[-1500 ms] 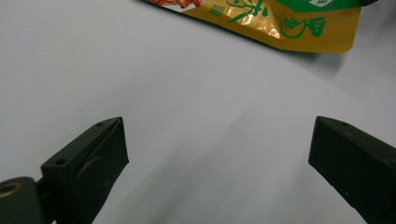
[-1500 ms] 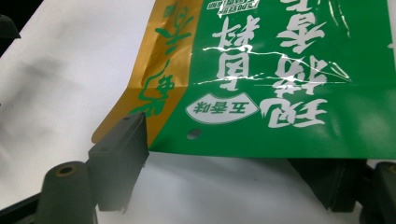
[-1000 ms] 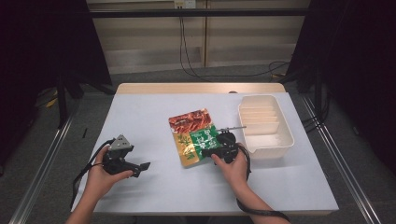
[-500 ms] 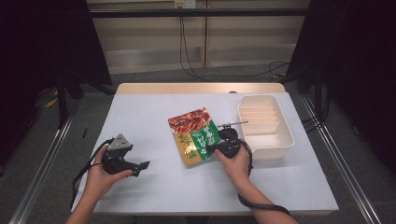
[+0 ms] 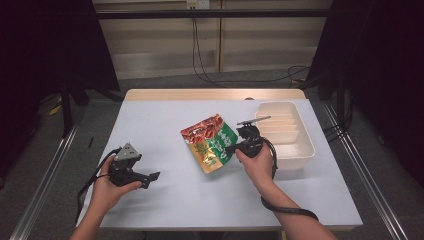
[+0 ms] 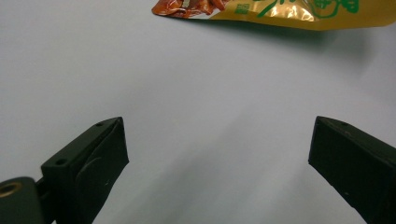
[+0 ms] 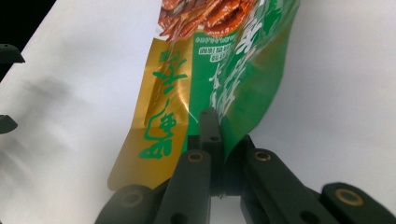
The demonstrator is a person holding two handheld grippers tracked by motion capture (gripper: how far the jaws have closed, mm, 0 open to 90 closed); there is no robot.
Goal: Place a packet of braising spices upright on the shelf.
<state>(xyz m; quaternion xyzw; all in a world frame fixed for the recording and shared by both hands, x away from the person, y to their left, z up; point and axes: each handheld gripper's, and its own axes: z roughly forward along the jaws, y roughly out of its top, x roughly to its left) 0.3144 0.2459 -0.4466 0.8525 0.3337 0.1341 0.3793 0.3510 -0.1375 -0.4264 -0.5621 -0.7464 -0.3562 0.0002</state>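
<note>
A food pouch [image 5: 210,142], red, green and gold, hangs tilted above the middle of the table. My right gripper [image 5: 231,150] is shut on its near right edge, its jaws having just closed there. In the right gripper view the jaws pinch the pouch [image 7: 219,79] at its green lower edge, right gripper [image 7: 212,126]. My left gripper [image 5: 152,177] rests open near the table's front left, with nothing between its fingers. The left gripper view has the left gripper [image 6: 219,158] wide apart over bare table, with the pouch [image 6: 280,9] far off at the top.
A white ribbed tray [image 5: 305,150] stands at the right of the pale table [image 5: 165,115], just beyond my right hand. A thin dark tool [image 5: 252,120] lies across the tray's near left corner. Cables trail from both grippers.
My right gripper has closed on the pouch and risen, tipping the pouch off the table. The left hand has stayed where it was.
</note>
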